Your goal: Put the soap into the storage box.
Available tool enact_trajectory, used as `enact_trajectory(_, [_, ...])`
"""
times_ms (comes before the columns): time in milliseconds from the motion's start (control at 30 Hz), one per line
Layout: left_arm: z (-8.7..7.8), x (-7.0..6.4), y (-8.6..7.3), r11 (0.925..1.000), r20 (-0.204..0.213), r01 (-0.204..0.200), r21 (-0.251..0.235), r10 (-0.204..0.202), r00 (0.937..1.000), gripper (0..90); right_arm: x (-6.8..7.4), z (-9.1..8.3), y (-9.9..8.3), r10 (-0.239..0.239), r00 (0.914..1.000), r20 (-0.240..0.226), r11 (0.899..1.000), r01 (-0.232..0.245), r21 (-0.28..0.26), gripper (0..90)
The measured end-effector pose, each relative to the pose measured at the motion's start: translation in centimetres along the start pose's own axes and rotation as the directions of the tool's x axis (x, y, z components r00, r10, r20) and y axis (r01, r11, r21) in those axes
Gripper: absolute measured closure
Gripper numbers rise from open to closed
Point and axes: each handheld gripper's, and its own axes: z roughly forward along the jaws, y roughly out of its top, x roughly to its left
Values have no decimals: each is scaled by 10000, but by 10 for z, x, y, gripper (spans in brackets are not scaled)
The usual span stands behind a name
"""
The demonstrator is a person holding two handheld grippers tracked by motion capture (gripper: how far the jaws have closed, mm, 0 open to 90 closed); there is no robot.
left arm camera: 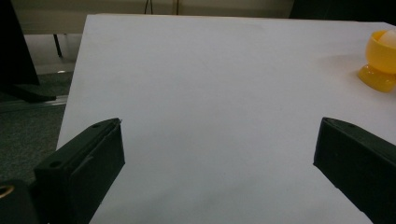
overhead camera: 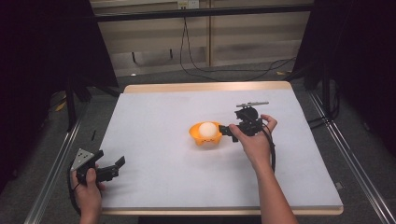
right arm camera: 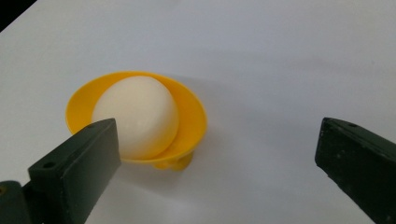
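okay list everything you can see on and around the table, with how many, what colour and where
egg cup: one, yellow-orange, middle of the table, just beside the right gripper.
egg: one, cream white, sitting in the egg cup.
table: one, white top with a wooden edge, centre of the high view.
cables: a few, black, on the floor beyond the table.
left gripper: one, black, jaws open, at the table's near left corner.
right gripper: one, black, jaws open, next to the egg cup.
hands: two, one holding each gripper.
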Motion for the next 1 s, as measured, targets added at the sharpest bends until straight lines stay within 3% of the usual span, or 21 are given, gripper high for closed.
enact_trajectory(433, [0,1,0,9999,-77,-104,25,104,9999,16,-34,-16,-25,241,9991,347,9996,-235,-161,0])
enact_trajectory(1000, [0,0,0,10000,-24,48,-43,-48,10000,16,-72,-35,-55,393,9974,606,9980,-362,-516,0])
